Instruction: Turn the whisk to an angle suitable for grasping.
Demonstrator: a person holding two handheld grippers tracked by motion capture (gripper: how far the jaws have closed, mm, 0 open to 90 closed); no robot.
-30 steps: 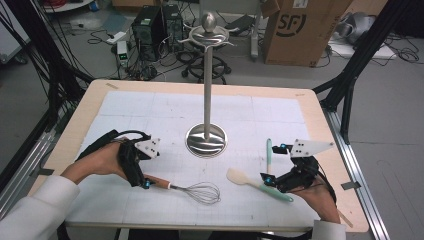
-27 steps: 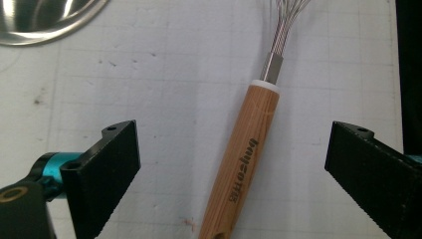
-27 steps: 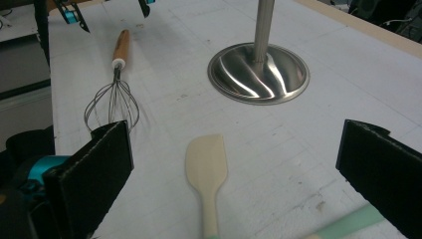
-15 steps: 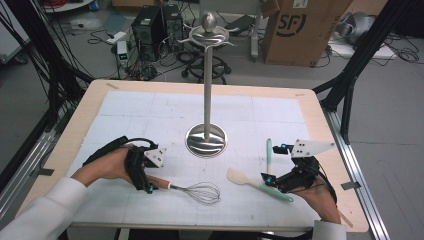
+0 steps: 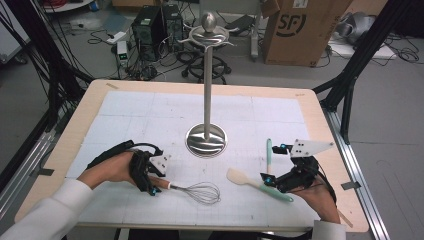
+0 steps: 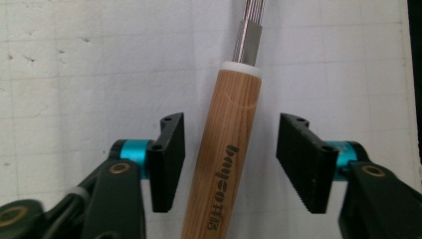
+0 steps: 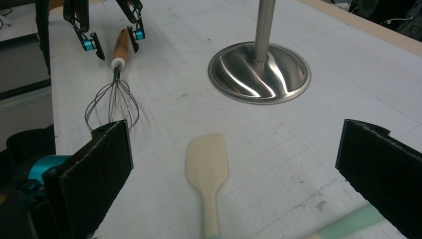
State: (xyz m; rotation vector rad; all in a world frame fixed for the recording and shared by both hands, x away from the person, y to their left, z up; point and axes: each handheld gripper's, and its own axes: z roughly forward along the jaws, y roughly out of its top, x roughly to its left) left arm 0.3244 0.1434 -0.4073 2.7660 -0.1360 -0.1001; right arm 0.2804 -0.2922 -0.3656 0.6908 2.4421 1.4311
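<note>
A whisk [image 5: 200,192] with a wooden handle [image 6: 226,159] lies on the white mat near the front. My left gripper [image 5: 155,186] points down over the handle, one jaw on each side. Its jaws have just been closing, and in the left gripper view [image 6: 231,129] a gap remains on both sides of the wood. The right gripper view shows the same gripper [image 7: 113,40] straddling the handle. My right gripper [image 5: 274,163] rests open at the front right. A cream spatula [image 7: 206,159] with a teal handle [image 5: 272,191] lies between its wide jaws [image 7: 239,137].
A tall steel stand [image 5: 206,90] with a round base [image 7: 259,72] stands mid-table. A second teal-handled utensil [image 5: 268,152] lies just beyond the right gripper. Boxes, computers and cables sit on the floor behind the table.
My left hand has come down and a little to the right onto the whisk's handle, and its jaws have narrowed around it. The right hand has kept still.
</note>
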